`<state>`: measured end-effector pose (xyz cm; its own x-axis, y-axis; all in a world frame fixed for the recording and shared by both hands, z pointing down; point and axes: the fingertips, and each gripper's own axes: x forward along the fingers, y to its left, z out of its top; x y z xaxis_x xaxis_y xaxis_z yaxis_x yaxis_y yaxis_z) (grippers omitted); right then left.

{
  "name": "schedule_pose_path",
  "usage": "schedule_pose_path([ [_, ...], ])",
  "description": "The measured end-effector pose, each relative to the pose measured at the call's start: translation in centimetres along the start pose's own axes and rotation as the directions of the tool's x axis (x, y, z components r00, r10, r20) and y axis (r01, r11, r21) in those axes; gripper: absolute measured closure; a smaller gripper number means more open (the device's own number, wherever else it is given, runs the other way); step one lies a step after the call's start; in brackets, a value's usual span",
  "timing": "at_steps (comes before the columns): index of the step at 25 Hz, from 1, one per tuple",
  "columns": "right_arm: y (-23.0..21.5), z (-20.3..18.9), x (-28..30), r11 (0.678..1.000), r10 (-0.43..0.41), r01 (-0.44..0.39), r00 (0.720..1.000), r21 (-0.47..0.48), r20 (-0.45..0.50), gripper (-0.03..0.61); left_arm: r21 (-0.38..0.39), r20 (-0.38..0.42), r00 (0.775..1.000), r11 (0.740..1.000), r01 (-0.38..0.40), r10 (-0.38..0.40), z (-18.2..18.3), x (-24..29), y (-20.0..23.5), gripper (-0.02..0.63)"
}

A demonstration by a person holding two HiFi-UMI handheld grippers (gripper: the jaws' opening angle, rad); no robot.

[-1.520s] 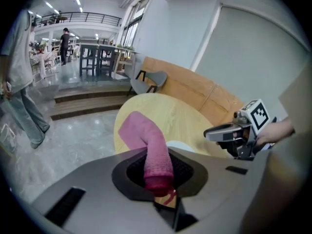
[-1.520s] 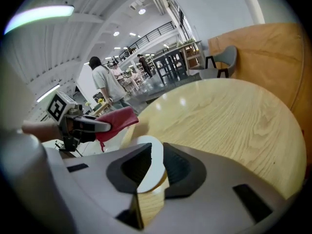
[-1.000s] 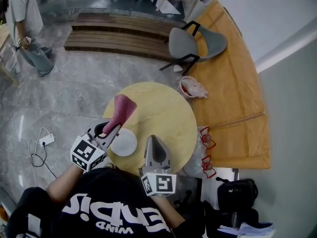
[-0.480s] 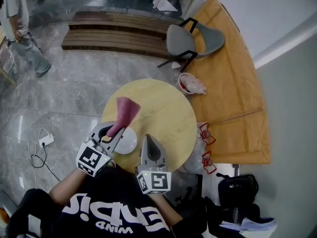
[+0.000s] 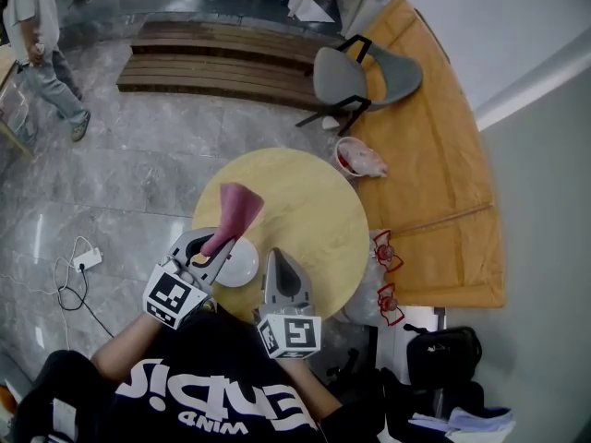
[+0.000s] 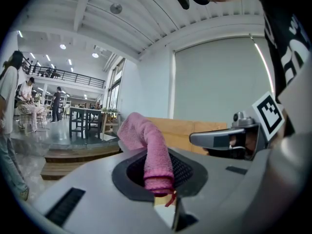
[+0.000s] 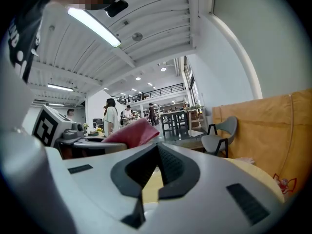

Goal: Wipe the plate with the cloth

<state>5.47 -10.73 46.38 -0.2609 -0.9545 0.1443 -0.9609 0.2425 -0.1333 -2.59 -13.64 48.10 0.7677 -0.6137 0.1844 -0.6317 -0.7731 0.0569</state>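
A white plate (image 5: 236, 266) lies at the near left edge of the round yellow table (image 5: 314, 210). My left gripper (image 5: 215, 245) is just above the plate's left rim, shut on a pink cloth (image 5: 236, 210) that sticks up past its tips. In the left gripper view the cloth (image 6: 147, 147) is pinched between the jaws of that gripper (image 6: 161, 191) and curls up and to the left. My right gripper (image 5: 280, 260) hovers just right of the plate, shut with nothing in it; in its own view the right gripper (image 7: 157, 165) has its jaws together, with the cloth (image 7: 134, 133) to the left.
A grey chair (image 5: 355, 77) stands beyond the table, with a small lined bin (image 5: 358, 161) at the table's far right edge. Wooden steps (image 5: 222, 58) lie further back. A person (image 5: 37, 40) is on the floor at the far left. A power strip (image 5: 85, 262) and cable lie left of me.
Both grippers stay about where they were, the cloth still held in the left one. The person at the far left has stepped along the floor.
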Motion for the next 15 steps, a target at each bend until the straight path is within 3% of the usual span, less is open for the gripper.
schedule_pose_path([
  [15,0.3,-1.2,0.1,0.999,0.038,-0.037,0.999,0.027,-0.033,0.557,-0.02,-0.009,1.0,1.0,0.013,-0.014,-0.5,-0.1,-0.6,0.563],
])
